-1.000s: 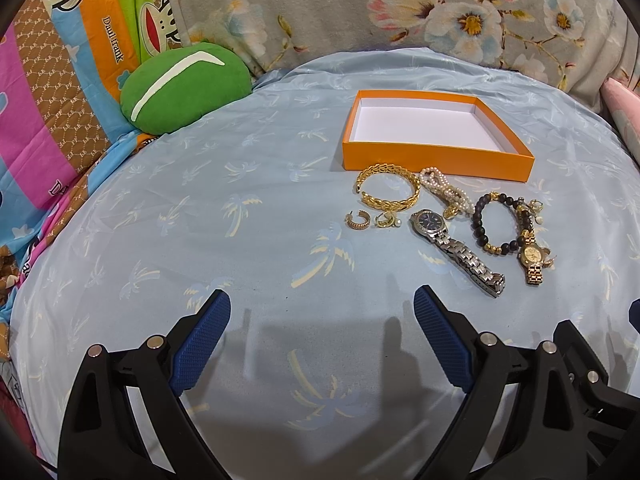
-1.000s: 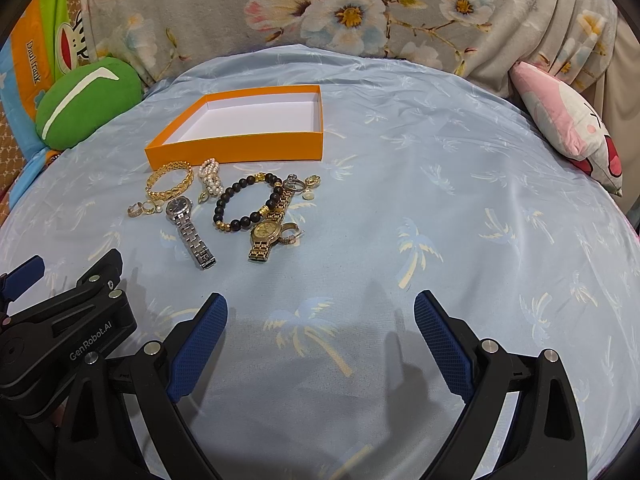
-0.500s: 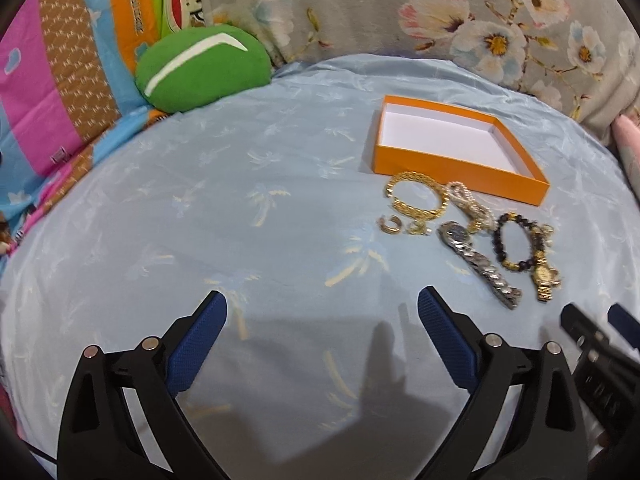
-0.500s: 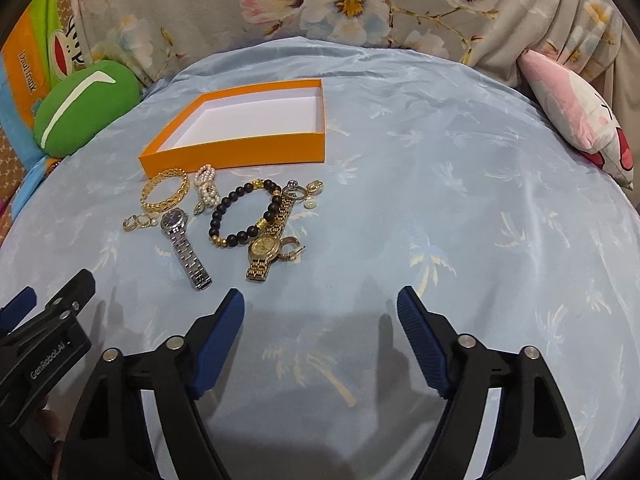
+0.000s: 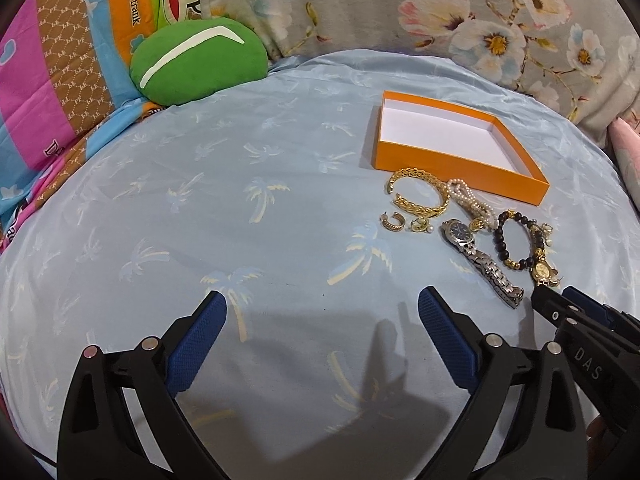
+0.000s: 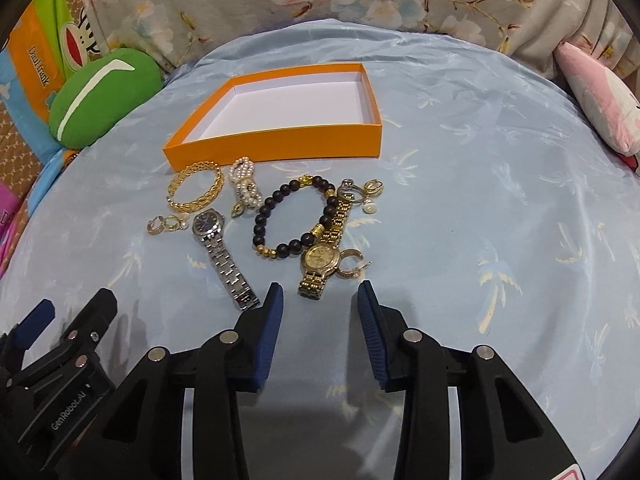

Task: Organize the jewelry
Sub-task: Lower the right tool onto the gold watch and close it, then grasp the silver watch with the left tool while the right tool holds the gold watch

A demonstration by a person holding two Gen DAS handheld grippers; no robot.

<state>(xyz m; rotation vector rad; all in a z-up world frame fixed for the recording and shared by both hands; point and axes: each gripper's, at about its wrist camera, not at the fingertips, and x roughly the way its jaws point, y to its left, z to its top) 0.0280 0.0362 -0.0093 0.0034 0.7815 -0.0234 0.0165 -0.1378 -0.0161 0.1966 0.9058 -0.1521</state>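
Near gold watch (image 6: 320,258), R gripper (image 6: 320,298) hovering, fingers part-open, holding nothing; L gripper (image 5: 322,304) hanging wide open, empty, w/ orange box (image 6: 280,148) sitting far.

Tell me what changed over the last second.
The right tool moved forward to the near end of the gold watch, and its jaws narrowed but remain open, holding nothing. The left tool swung leftward, wide open and apart from the jewelry. The silver watch, black bead bracelet and empty orange box lie as before; nothing was picked up.
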